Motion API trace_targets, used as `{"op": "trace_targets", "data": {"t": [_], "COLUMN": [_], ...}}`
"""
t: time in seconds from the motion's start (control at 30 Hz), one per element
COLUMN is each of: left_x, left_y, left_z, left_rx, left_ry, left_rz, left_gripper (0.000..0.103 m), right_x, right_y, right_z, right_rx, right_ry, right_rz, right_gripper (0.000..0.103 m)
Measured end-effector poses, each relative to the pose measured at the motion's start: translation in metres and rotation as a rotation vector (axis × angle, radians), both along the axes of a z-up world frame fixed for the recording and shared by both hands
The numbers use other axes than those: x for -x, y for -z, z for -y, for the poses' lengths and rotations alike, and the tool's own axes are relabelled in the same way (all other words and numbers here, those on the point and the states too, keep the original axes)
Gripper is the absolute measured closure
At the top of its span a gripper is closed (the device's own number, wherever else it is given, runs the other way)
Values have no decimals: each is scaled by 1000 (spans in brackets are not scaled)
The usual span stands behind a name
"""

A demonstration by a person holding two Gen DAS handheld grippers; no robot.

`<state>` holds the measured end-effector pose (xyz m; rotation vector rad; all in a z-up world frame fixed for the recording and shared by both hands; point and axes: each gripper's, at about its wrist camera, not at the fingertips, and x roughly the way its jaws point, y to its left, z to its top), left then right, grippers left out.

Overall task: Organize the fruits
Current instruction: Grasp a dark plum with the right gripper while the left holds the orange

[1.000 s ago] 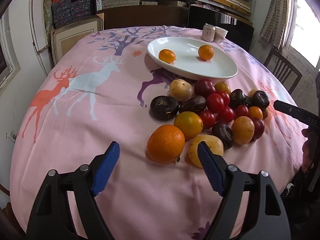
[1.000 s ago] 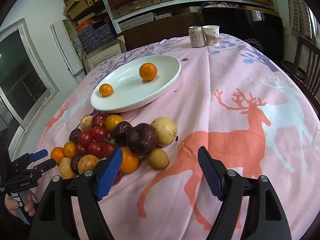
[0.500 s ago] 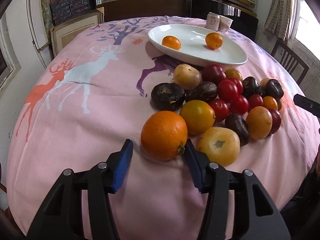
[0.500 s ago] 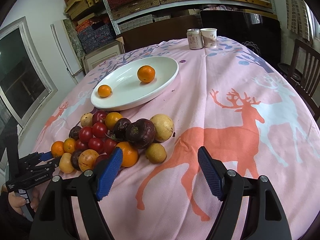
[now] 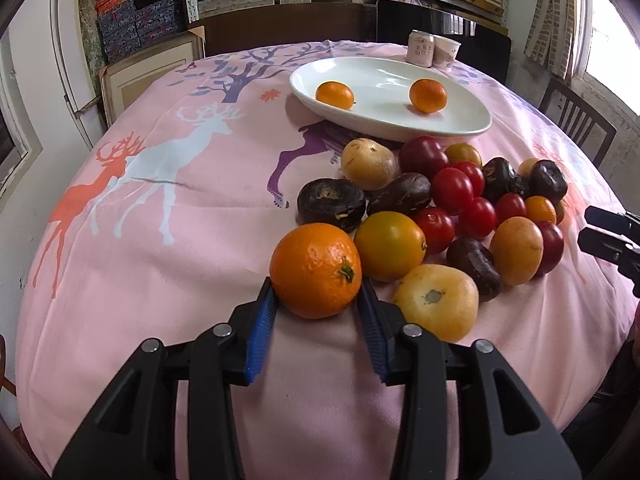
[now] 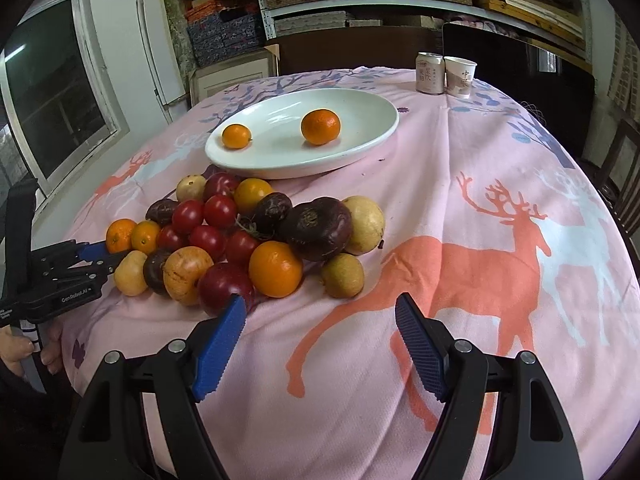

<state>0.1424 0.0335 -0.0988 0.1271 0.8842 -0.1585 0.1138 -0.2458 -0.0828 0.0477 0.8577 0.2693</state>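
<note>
Both wrist cameras look low across the table toward the plate (image 5: 460,130), left close to the fruit pile (image 6: 256,236), right apparently farther.

The left black two-finger gripper with blue ribbed pads (image 5: 317,294) sits low and level, its jaws drawn in against both sides of a large round orange fruit (image 5: 316,270). The right black gripper with blue ribbed pads (image 6: 320,334) hovers with its jaws spread wide, nothing between them. A bare hand (image 6: 24,354) grips the left gripper's handle.
</note>
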Motion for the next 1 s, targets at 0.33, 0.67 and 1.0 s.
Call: {"op": "trace_targets", "data": {"t": [0.33, 0.67, 1.0], "left_x": [-14, -11, -13], "left_y": [0, 1, 2], "left_z": [-3, -8, -9], "left_rx": [35, 84, 93], "left_ry": [-19, -20, -25], "left_rz": [20, 19, 4], "left_gripper": [62, 63, 62], "right_x": [-11, -43, -39], "right_y": [-12, -6, -6], "right_z": [-3, -26, -26], "right_rx": [52, 126, 132], "right_ry": [40, 51, 56], "right_rz": [50, 54, 53], "right_gripper": [25, 45, 61]}}
